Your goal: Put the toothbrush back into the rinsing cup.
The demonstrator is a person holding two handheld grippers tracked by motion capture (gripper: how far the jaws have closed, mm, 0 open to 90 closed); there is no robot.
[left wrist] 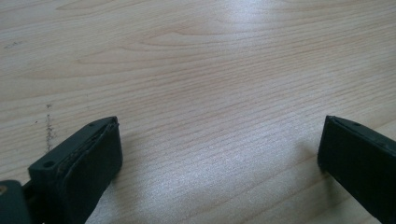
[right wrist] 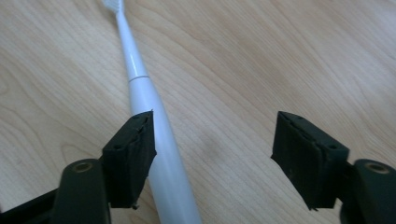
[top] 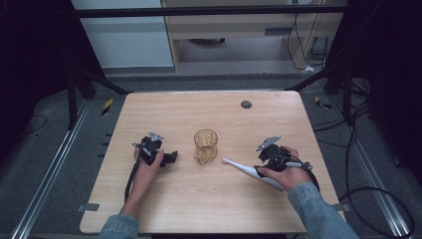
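Right sleeve (top: pixel 316 211): denim, coming in over the near edge of the table (top: pixel 164 214) toward its near right corner.
Left sleeve (top: pixel 119 226): denim, at the near edge, left of the middle.
Right gripper (top: pixel 259 164): held in the right hand (top: pixel 288 174) close to the right edge, jaws pointing toward the middle of the surface. In the right gripper view (right wrist: pixel 212 149) the jaws stand about half open. The toothbrush handle lies between them, against the inner face of the left-hand jaw in that view; the other jaw is well clear of it, so there is no grip on it.
Toothbrush (right wrist: pixel 149 121): white, electric type, lying flat on the table. In the high view (top: pixel 244 169) its thick handle end runs under the right hand and its brush head points toward the cup, stopping near it but apart.
Left gripper (top: pixel 171 158): held in the left hand (top: pixel 147 167), left of the middle of the surface, jaws pointing toward the cup. In the left gripper view (left wrist: pixel 219 154) the jaws are wide apart, with bare wood between them.
Cup (top: pixel 205 142): clear amber glass, upright near the middle of the table, between the two grippers and touching neither.
Dark round spot (top: pixel 246 104): on the surface by the far edge, right of the middle, well apart from everything else.
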